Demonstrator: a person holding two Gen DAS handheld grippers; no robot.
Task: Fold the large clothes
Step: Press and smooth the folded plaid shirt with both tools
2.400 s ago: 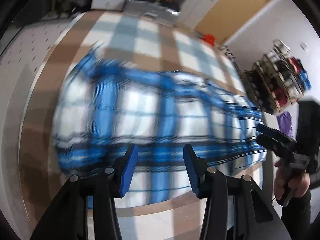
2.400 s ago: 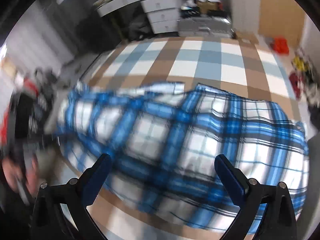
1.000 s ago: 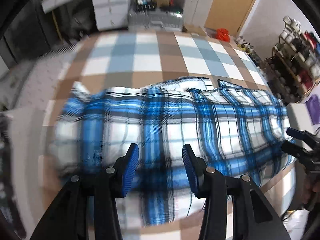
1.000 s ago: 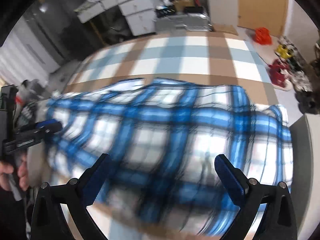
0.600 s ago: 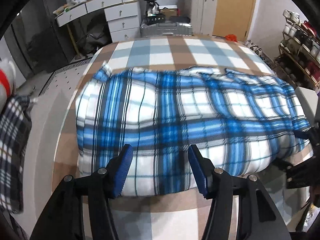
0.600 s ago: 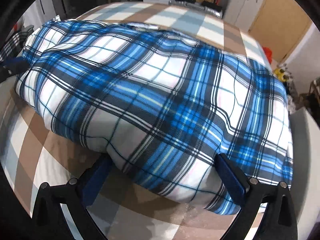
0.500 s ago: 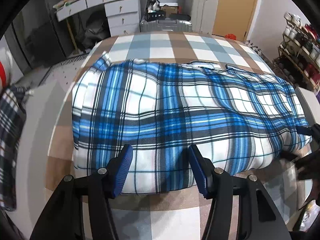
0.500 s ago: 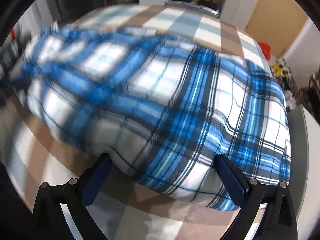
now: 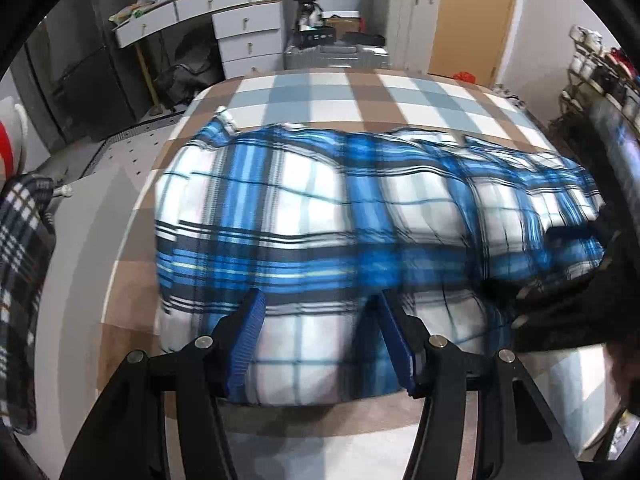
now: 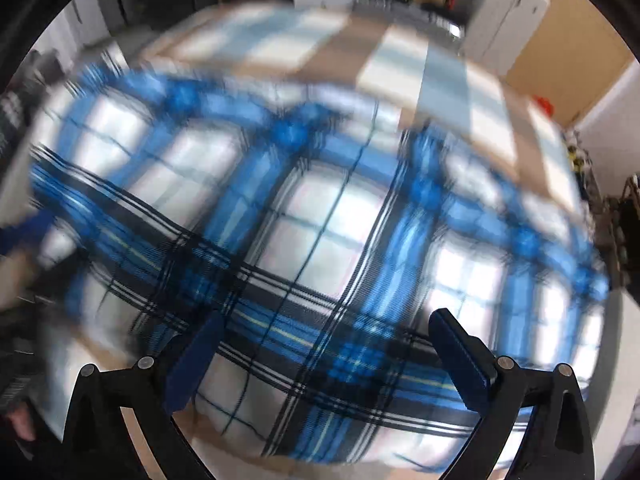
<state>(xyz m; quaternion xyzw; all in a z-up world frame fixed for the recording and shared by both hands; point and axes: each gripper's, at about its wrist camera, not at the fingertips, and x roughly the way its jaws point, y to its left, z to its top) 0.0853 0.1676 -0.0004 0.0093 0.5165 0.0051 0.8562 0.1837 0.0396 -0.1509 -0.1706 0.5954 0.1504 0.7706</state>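
At the far left a dark checked cloth (image 9: pixel 20 280) is seen hanging beside the grey table edge (image 9: pixel 76 320); bare table is left between it and the checked bed cover (image 9: pixel 360 92); the blue plaid blanket (image 9: pixel 320 216) is laid folded on that cover, its long side stretched from left to right, with one short end near the left and the other end reaching close to the right edge; open cover is left behind it toward the white drawers (image 9: pixel 248 40), and a thin strip is left in front; the left gripper (image 9: pixel 320 332) is held over the near edge of the blanket, its blue fingers (image 9: pixel 246 340) kept partly apart, and nothing is clamped between them; on the right a dark blurred shape (image 9: pixel 576 304) is seen at the blanket's end; in the other view the right gripper (image 10: pixel 324 356) is spread wide over the blanket (image 10: pixel 320 240), and no cloth is pinched; much is blurred there.
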